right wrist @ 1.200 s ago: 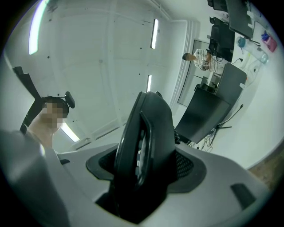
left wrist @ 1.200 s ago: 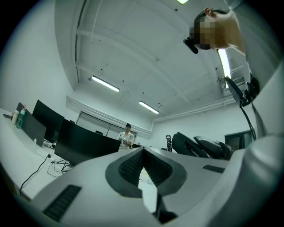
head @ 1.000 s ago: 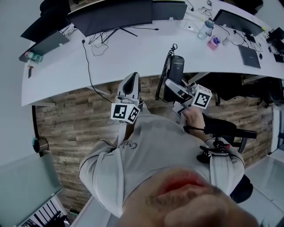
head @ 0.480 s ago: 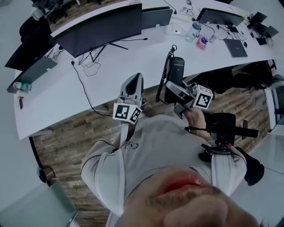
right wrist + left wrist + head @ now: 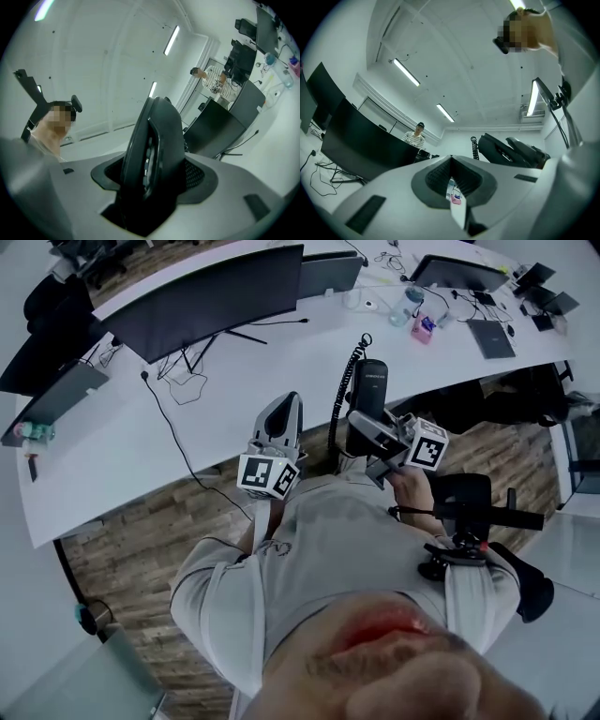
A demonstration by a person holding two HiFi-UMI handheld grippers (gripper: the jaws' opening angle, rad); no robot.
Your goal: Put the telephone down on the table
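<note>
A long white table [image 5: 281, 362] curves through the office. The right gripper [image 5: 367, 432] has its fingers clamped on the telephone [image 5: 372, 381], held upright over the near edge; best lowered flat, cord clear. The left gripper [image 5: 283, 409] fingers sit nearly together, empty. I cannot tell what the far bottle [image 5: 406, 304] holds

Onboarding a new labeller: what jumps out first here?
The black telephone stands out first. It is clamped upright in the right gripper with its coiled cord dangling, and it is not yet set on the long white table. Beside it, the left gripper is shut and empty. A big dark monitor stands farther back on the table.
</note>
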